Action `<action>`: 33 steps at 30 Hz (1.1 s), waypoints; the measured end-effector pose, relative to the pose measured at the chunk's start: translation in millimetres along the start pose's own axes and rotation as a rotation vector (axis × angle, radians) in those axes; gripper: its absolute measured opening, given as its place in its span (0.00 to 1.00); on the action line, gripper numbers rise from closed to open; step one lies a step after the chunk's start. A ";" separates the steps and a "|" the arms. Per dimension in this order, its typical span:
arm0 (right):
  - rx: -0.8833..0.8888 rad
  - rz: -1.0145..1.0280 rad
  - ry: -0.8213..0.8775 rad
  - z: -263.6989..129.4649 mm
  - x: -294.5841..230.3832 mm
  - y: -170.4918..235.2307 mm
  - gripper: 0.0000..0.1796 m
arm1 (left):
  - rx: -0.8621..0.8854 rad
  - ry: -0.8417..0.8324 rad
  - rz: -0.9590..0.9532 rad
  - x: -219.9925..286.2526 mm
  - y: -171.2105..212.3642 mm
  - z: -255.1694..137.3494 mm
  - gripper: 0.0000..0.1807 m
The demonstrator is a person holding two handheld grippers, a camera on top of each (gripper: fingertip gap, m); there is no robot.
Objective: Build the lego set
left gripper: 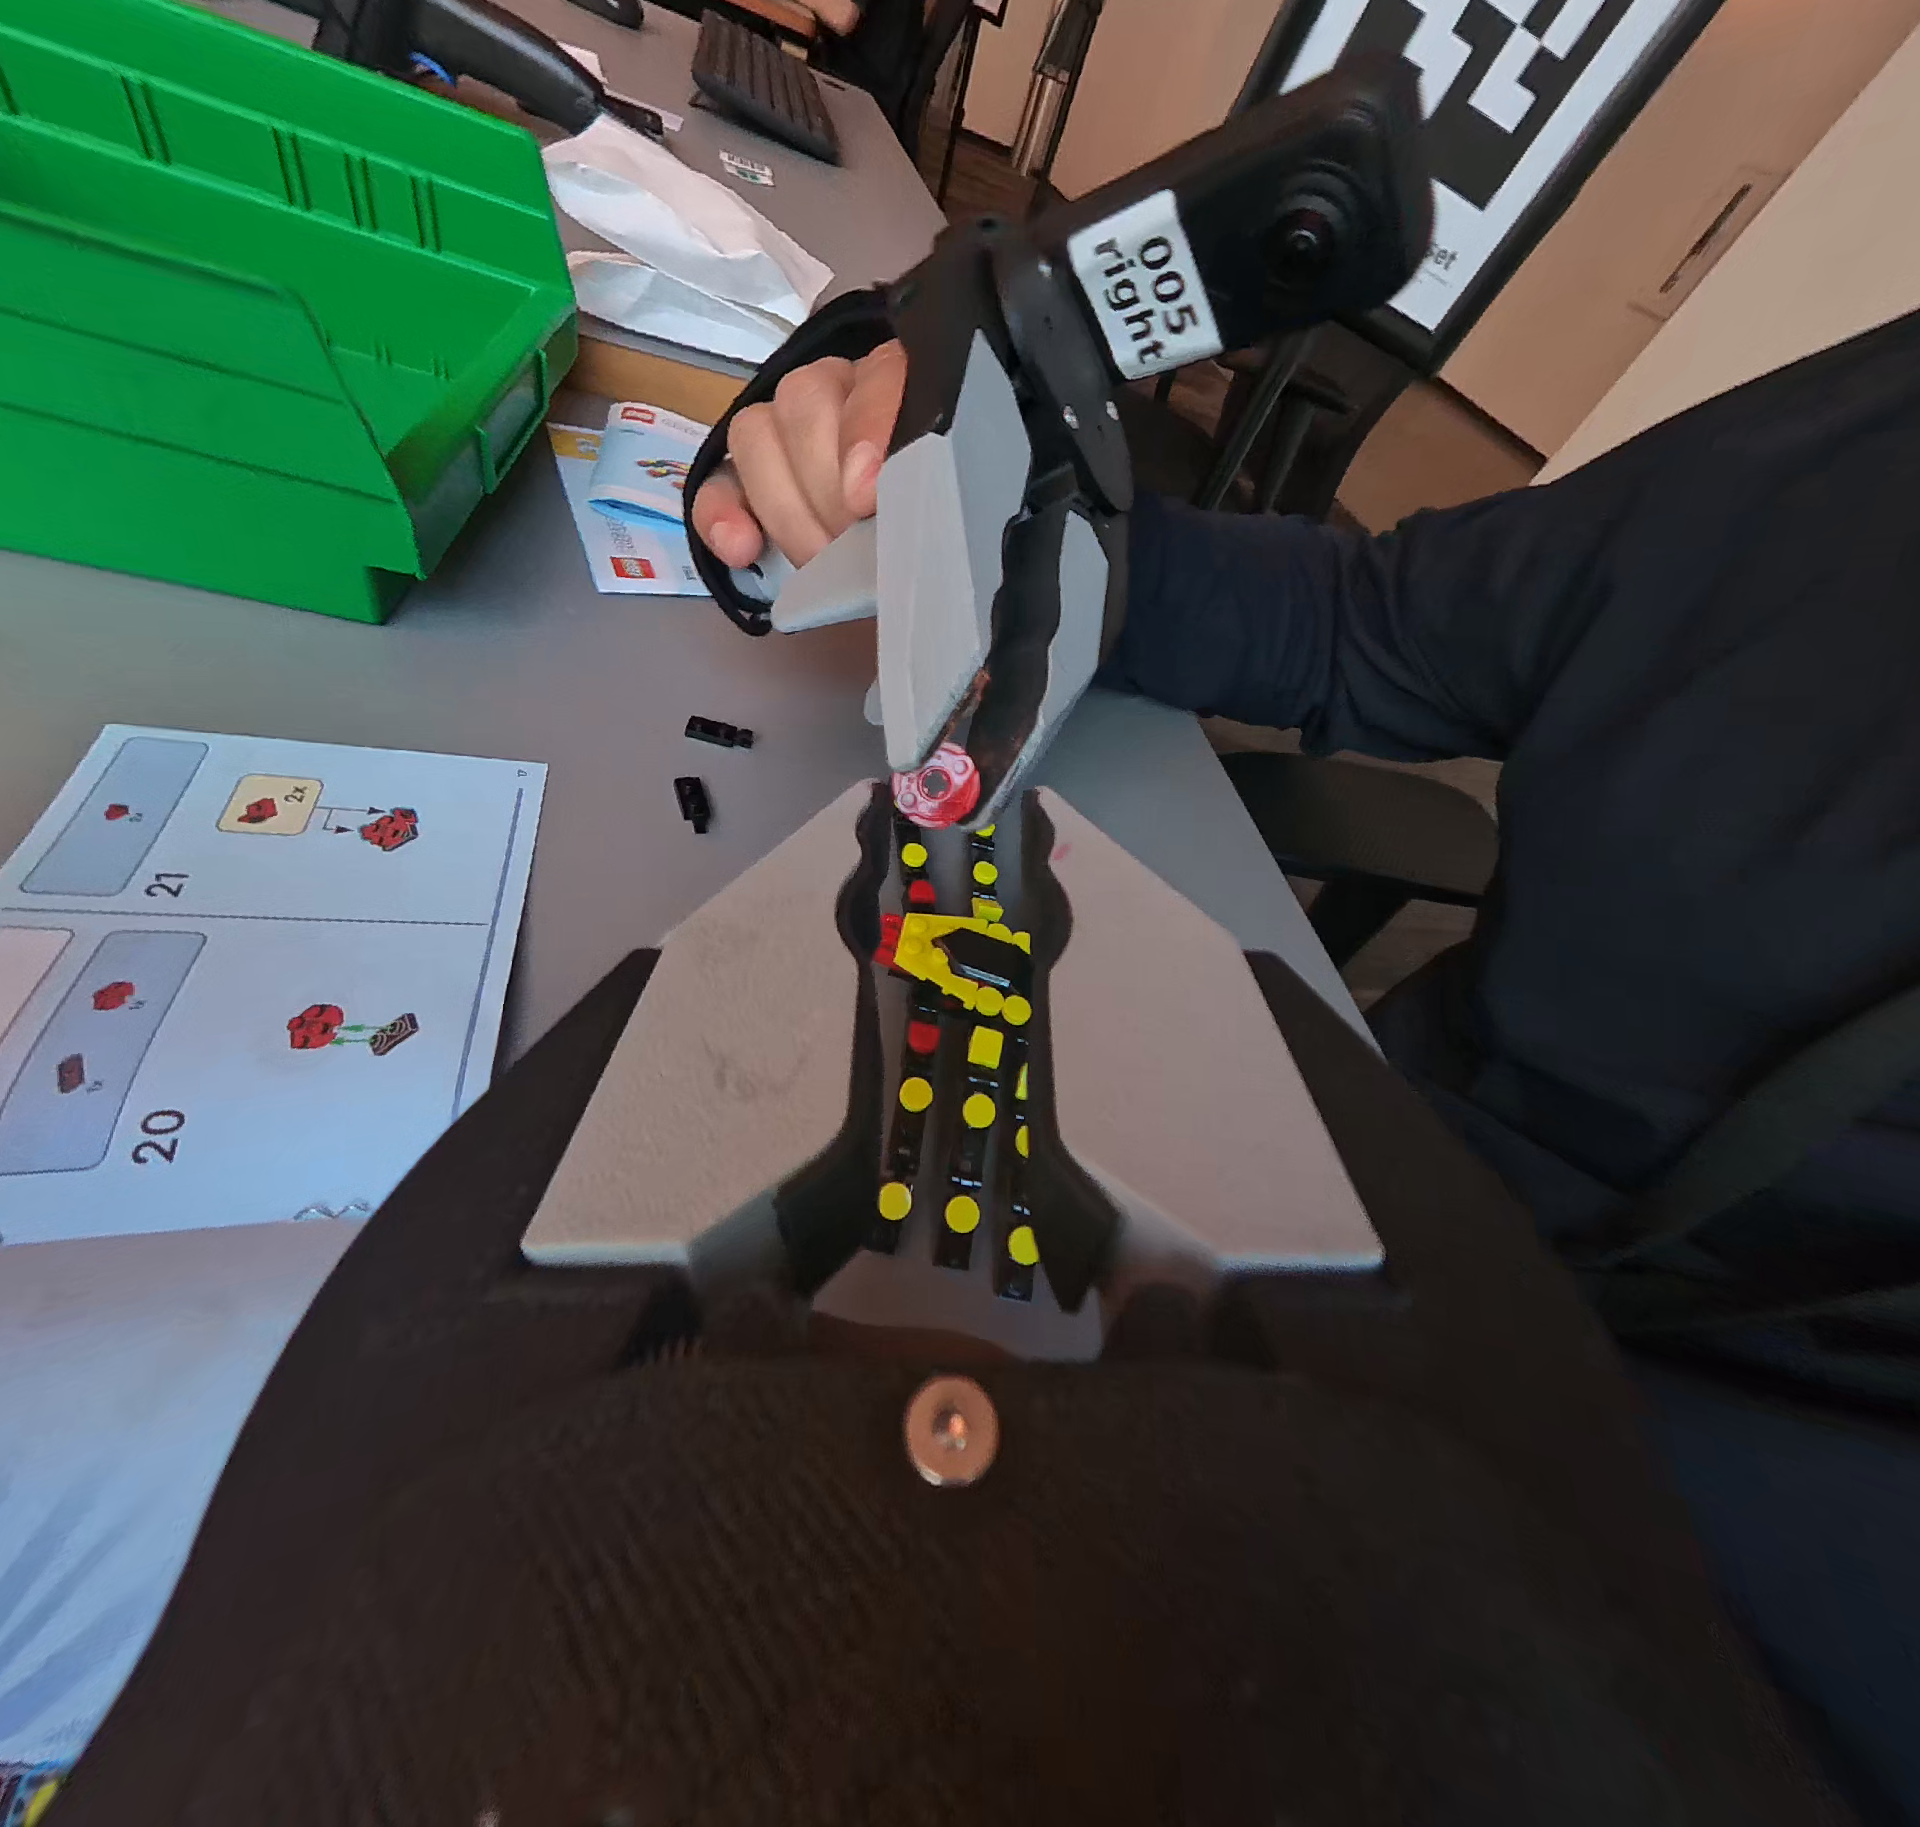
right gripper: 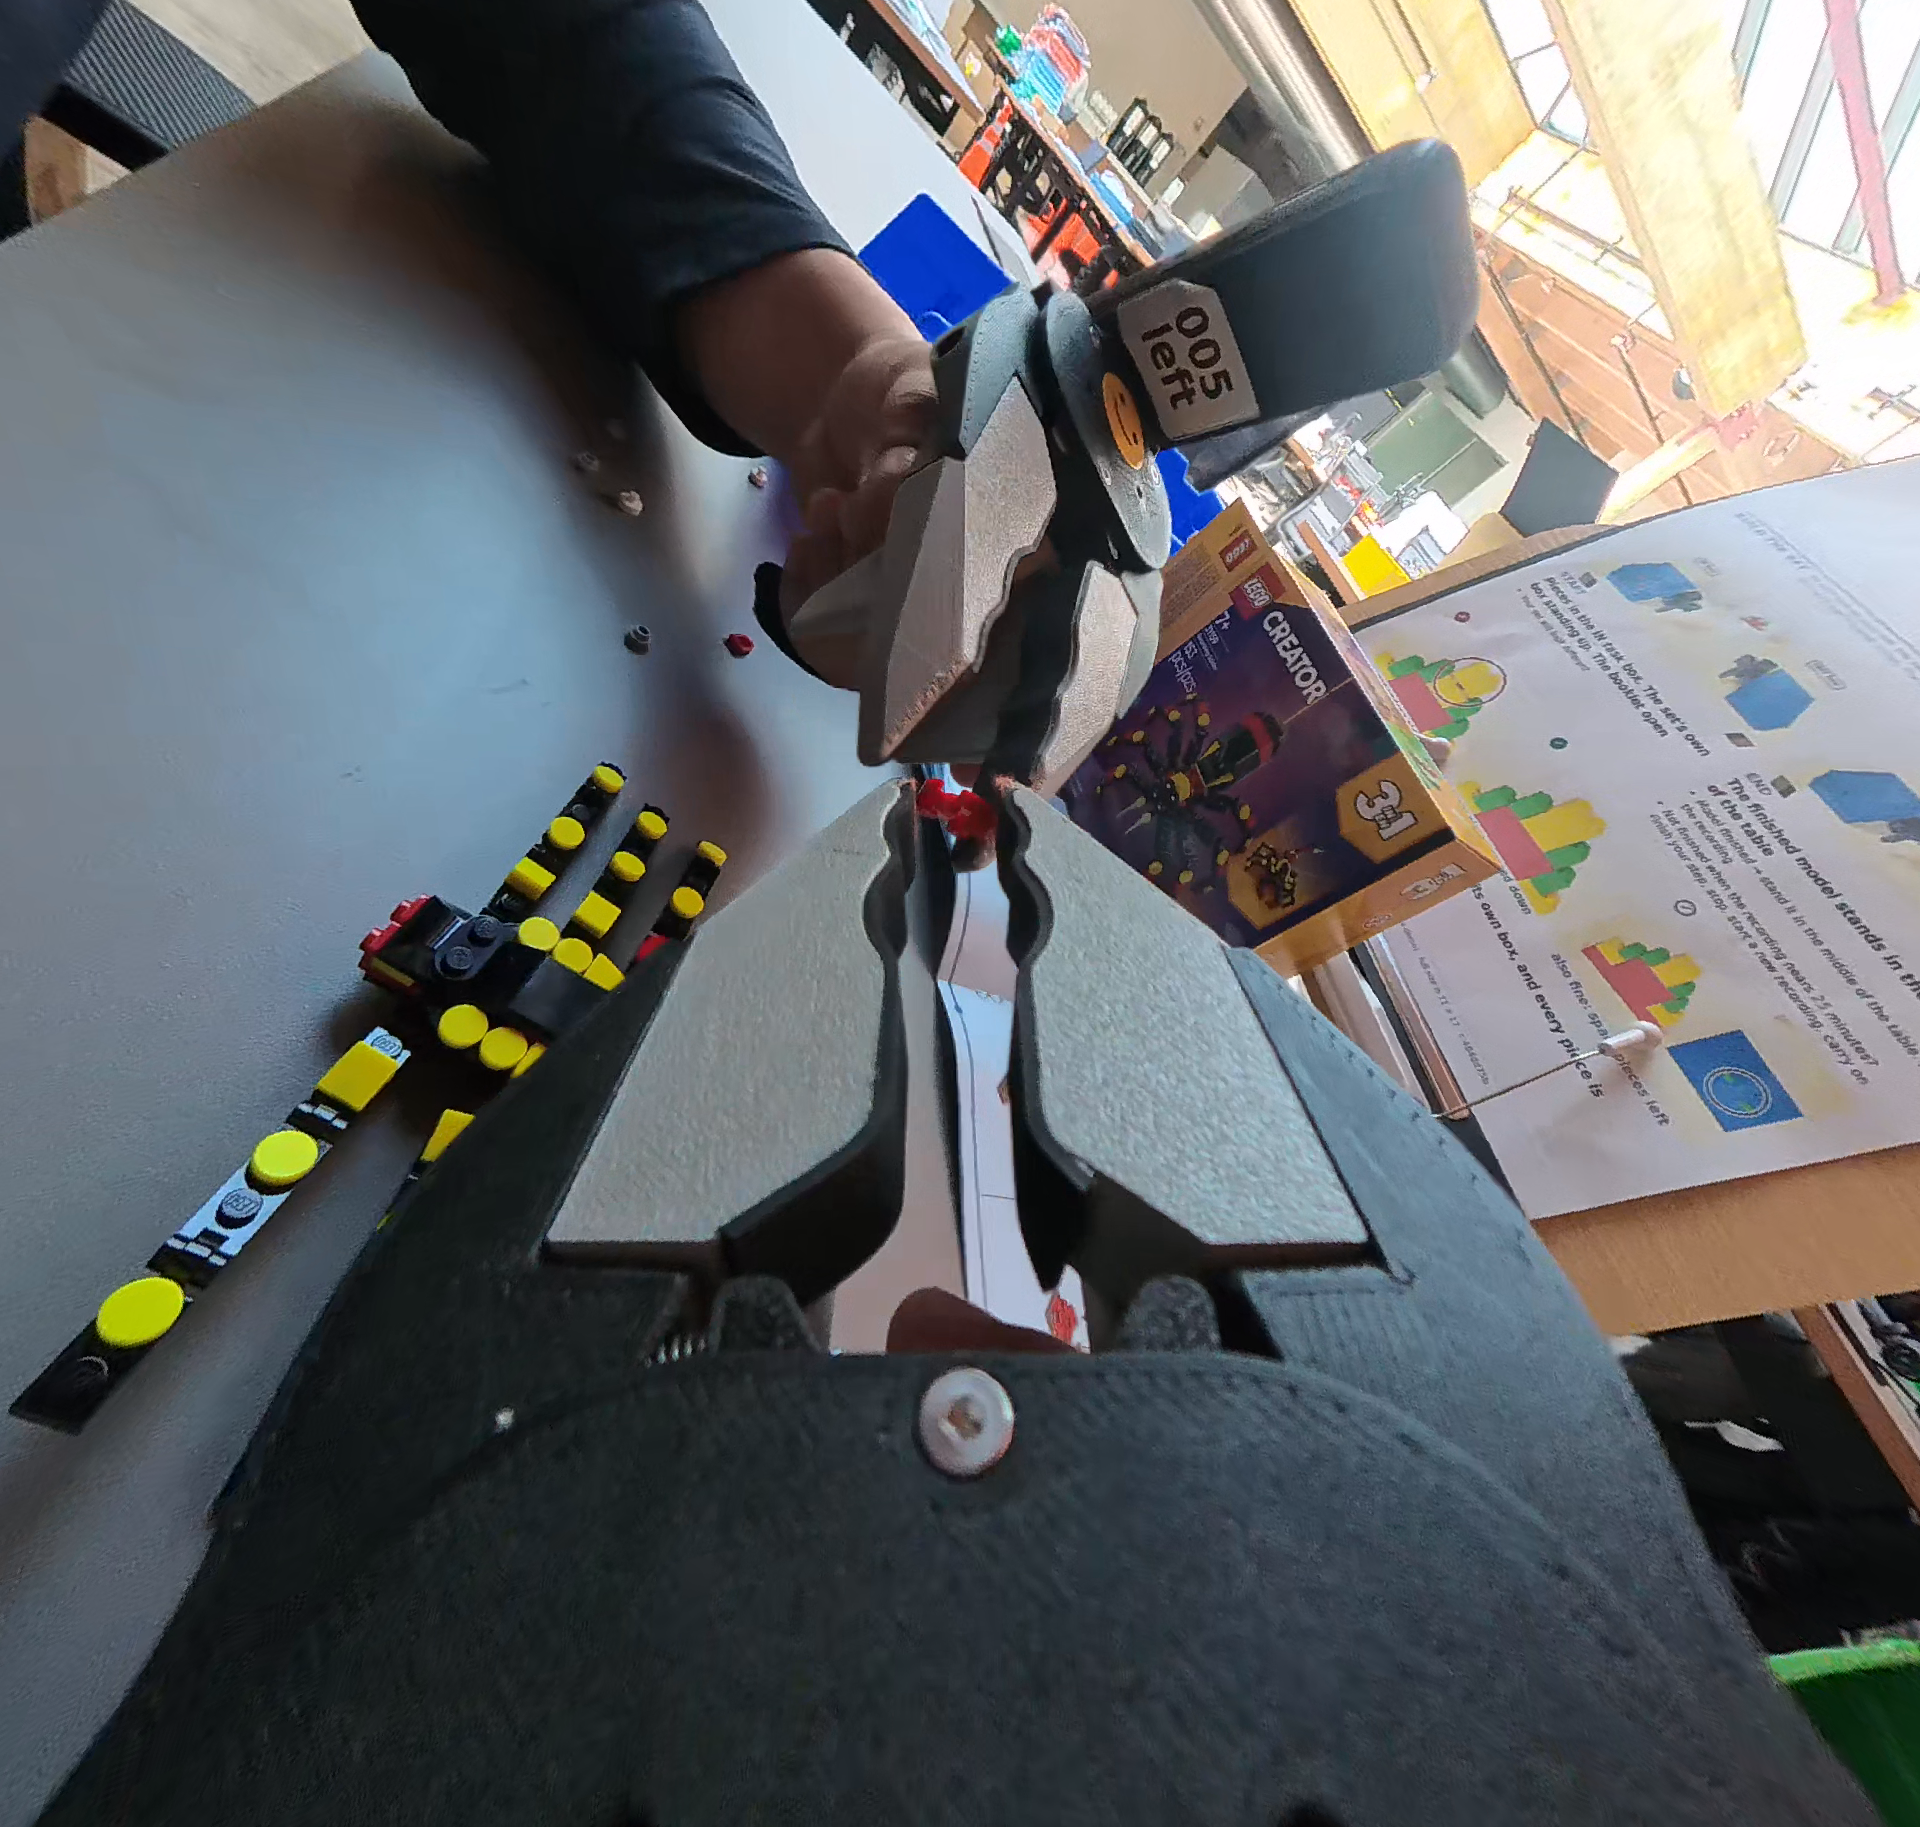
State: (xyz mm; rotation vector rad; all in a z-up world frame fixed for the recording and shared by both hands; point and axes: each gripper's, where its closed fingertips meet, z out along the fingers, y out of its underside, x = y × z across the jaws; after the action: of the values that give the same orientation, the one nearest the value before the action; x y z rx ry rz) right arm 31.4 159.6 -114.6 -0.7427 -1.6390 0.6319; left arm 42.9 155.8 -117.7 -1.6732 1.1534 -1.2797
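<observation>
The black and yellow spider model (right gripper: 499, 967) lies flat on the grey table (right gripper: 260, 530). In the left wrist view it shows through the gap between my left fingers (left gripper: 966, 1050). My two grippers meet tip to tip above the table. My right gripper (right gripper: 956, 801) is shut on a small red round piece (right gripper: 951, 813), which also shows in the left wrist view (left gripper: 935, 788). My left gripper (left gripper: 956, 806) closes on the same red piece from the opposite side. In the right wrist view the left gripper (right gripper: 982, 769) comes down from above.
A green bin (left gripper: 260, 323) stands at the far left, with the open instruction booklet (left gripper: 260, 946) in front of it. Two small black pieces (left gripper: 717, 733) lie beside the booklet. The set box (right gripper: 1278, 738), a printed sheet (right gripper: 1714, 790) and loose small pieces (right gripper: 738, 645) are on the table.
</observation>
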 end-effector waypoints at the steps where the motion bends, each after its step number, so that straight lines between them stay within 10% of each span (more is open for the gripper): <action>1: -0.008 -0.008 0.004 0.5 0.1 0.7 0.07 | -0.003 -0.010 -0.015 -2.3 0.7 0.5 0.12; 33: -0.052 -0.120 0.108 1.9 10.1 -6.9 0.07 | 0.167 0.139 -0.298 -4.1 -13.7 -2.6 0.07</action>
State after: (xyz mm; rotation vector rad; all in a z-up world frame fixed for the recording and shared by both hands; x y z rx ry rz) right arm 27.3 162.7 -103.4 -0.6985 -1.5919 0.4570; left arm 43.1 164.2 -105.9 -1.6962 0.8679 -1.6517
